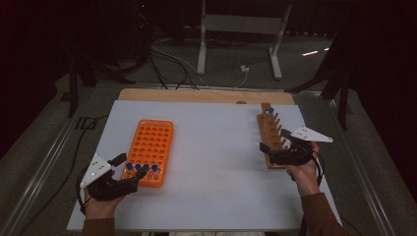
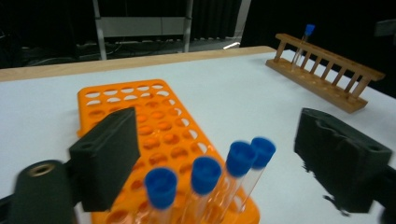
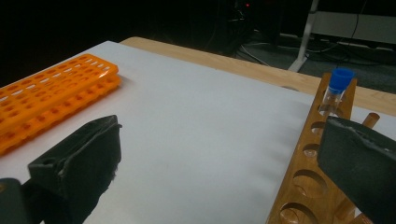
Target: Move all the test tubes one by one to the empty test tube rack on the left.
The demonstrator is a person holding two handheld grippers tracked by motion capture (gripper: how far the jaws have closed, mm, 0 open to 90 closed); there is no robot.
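Blue-capped tubes (image 2: 205, 175) blur, bottoms cut off, between spread left gripper (image 2: 219, 163).

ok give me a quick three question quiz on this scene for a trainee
1. How many blue-capped tubes stand in the orange rack?
2. True or false: the left tool is clamped on a tube.
3. Where is the tube in the wooden rack? A) near end B) middle C) far end

Key
1. Four, in the row of tubes nearest the person.
2. False. Its jaws stand open on either side of the tubes, with no pad pressing on one.
3. C, the far end. The right tool is open at the near end, one jaw over that rack.
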